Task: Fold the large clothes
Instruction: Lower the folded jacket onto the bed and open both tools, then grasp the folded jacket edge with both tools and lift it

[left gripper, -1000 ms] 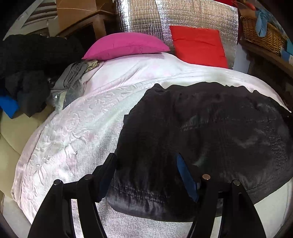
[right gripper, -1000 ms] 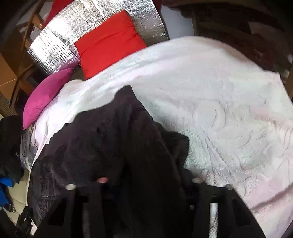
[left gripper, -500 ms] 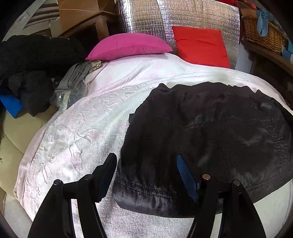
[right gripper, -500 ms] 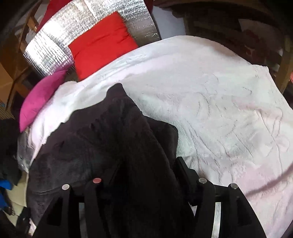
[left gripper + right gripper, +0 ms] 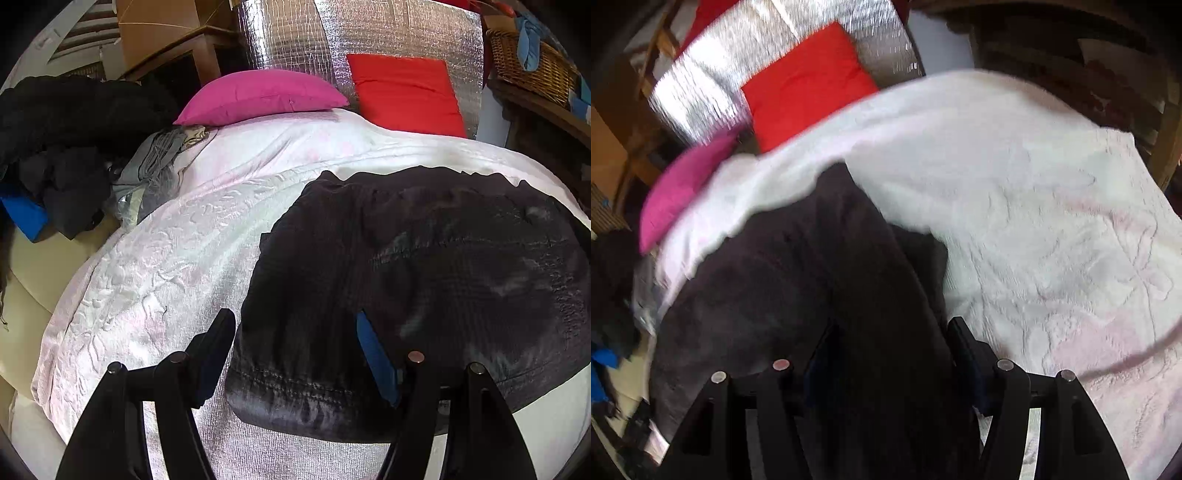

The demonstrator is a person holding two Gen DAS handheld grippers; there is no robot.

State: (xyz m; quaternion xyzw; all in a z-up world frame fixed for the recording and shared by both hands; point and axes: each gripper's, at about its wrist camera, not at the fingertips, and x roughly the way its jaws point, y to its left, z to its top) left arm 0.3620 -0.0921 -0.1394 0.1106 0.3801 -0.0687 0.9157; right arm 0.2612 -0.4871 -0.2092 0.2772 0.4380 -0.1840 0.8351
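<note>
Left wrist view: the black quilted garment lies spread on the white embossed bedspread, below the red cushion. The left gripper hovers over its stitched hem, jaws spread, pinching nothing.

Right wrist view: the right gripper straddles a dark raised fold, jaws apart; contact cannot be told. Judged step: a fold just laid; next, regrasp an edge.
</note>
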